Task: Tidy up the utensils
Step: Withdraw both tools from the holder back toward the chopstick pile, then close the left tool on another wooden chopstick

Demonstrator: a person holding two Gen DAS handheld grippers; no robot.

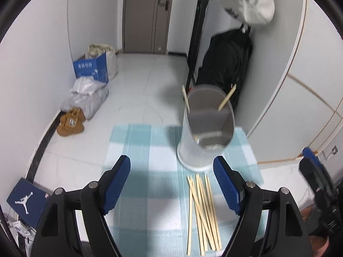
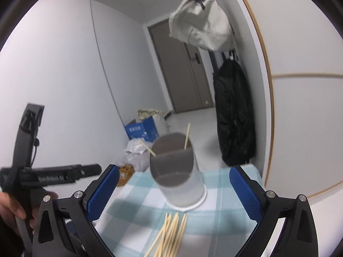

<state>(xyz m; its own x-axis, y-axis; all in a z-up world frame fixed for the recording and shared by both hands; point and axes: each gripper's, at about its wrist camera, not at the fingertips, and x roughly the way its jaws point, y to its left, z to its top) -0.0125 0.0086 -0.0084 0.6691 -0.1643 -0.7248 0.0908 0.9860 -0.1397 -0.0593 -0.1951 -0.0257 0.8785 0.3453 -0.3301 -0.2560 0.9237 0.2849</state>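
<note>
A tall, round, pale grey plastic holder [image 1: 205,128] is seen on a soft cloth with light blue and white squares [image 1: 145,160]. It is split inside by flat walls, and two thin wooden chopsticks [image 1: 226,98] are leaned in its back part. More thin, pale wooden sticks [image 1: 202,212] are laid in a loose pile just in front of it. The left gripper [image 1: 171,184] is spread wide – nothing is held. The right gripper [image 2: 173,192] is spread very wide too, with nothing touched. The cloth's far edge is close behind the holder.
</note>
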